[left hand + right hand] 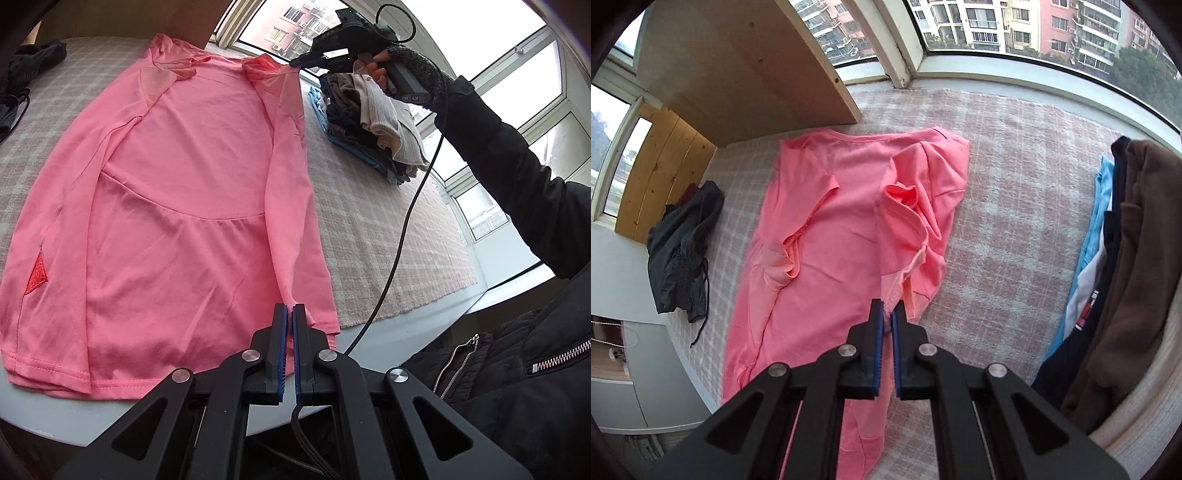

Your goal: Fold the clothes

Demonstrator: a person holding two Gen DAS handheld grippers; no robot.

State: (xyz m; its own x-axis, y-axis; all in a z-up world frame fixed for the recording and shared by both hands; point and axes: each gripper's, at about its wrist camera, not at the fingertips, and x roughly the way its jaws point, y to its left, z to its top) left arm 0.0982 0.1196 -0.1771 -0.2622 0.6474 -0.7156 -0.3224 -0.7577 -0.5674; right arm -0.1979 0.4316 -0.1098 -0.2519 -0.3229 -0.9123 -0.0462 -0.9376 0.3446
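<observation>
1. Pink shirt (177, 206) lies spread on the checked cloth (369, 236) over the bench.
2. Left gripper (290, 308) pinches its hem corner — right gripper (887, 314) clamps the shoulder edge.
3. Folded stack (373, 122) sits beside — no containers.

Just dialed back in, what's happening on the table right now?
A person is folding a pink shirt spread on the checked cloth. The left hand-held gripper is shut on the shirt's hem edge, and the right hand-held gripper is shut on a pinch of fabric near the sleeve, at the opposite end. A stack of folded clothes sits to one side and dark shorts lie on the other.
</observation>
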